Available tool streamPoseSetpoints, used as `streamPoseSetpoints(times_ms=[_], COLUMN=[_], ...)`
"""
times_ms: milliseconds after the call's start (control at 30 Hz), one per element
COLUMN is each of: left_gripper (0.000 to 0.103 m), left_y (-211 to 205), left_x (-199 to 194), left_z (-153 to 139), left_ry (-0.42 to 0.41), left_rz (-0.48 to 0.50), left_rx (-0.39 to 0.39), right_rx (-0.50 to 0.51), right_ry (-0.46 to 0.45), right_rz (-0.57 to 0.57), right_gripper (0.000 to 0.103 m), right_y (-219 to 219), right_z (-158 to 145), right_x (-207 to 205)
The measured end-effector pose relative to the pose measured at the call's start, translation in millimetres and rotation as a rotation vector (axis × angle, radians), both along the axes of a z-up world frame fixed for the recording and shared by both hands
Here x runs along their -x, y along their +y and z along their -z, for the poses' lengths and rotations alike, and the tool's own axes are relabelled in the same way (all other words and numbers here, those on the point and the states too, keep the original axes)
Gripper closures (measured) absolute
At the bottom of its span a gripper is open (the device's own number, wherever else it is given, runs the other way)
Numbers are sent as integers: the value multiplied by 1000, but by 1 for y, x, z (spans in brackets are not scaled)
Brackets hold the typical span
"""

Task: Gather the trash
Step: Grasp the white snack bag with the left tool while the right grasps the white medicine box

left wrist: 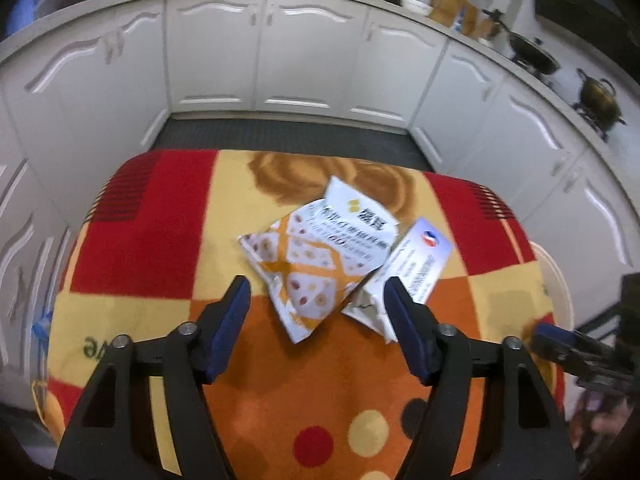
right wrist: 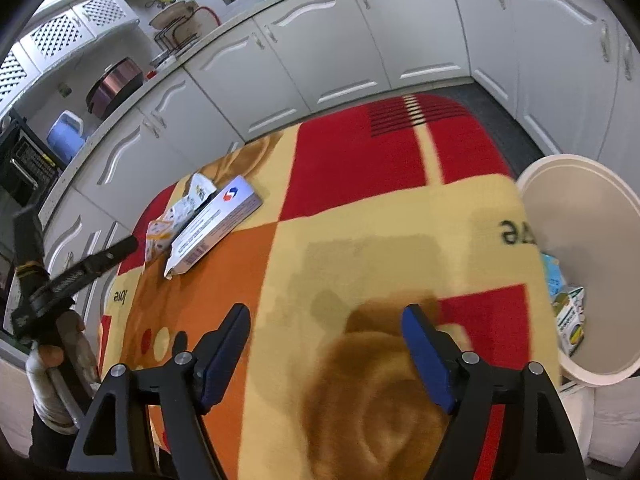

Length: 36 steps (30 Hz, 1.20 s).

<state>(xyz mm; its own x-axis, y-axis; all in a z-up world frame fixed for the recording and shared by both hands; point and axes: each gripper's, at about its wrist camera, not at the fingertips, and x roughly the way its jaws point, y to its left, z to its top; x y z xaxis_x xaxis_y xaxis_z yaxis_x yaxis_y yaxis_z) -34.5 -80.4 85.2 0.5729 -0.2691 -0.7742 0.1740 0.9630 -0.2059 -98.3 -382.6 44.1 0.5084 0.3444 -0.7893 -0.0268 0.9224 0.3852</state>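
Note:
A crumpled white and orange wrapper (left wrist: pixel 316 260) lies on the patterned cloth of the table (left wrist: pixel 168 240). A flattened white carton (left wrist: pixel 412 276) lies beside it on the right, partly under it. My left gripper (left wrist: pixel 318 292) is open, its fingers either side of the near ends of both items, just above them. In the right wrist view the wrapper (right wrist: pixel 176 216) and carton (right wrist: pixel 216 224) lie at the far left. My right gripper (right wrist: pixel 326 316) is open and empty over the table's near part. A cream bin (right wrist: pixel 600 208) stands at the table's right edge with boxes (right wrist: pixel 570 316) inside.
White kitchen cabinets (left wrist: pixel 256 52) and a counter with pots (left wrist: pixel 596 96) surround the table. A dark floor strip (left wrist: pixel 280 136) runs between them. The left gripper's body (right wrist: pixel 76 272) shows at the left of the right wrist view.

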Motion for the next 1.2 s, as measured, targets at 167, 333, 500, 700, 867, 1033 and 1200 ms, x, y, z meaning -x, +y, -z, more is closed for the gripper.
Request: streamPoseSetpoints(times_ms=[167,333,500,700,867,1033,1200], left_gripper=[21,21,21,21,57,87,90], left_y=[-16,-20,-24,-26,-21,5,23], left_x=[-16,-24,-40,-64,-69,-70,-49], left_z=[3,9,17,40,53,50,45], left_ry=[29,21,23,75,98,105,82], left_rz=[163,278,328,335,283,183,138], left_rx=[-34,-145,-224,-277,-265,-180,-169], right_rx=[2,10,10,21,-2,-6,-19], right_ry=[17,27,37,40,46,38,40], right_rz=[-24,-19,-7,-18,-40,-65,-82], right_gripper=[27,27,26,26,26,25,25], right_y=[15,14,16,25,39,57,73], right_z=[2,3,6,6,8,9,10], right_x=[-4,-6,-14,-22,-37,-52,-67])
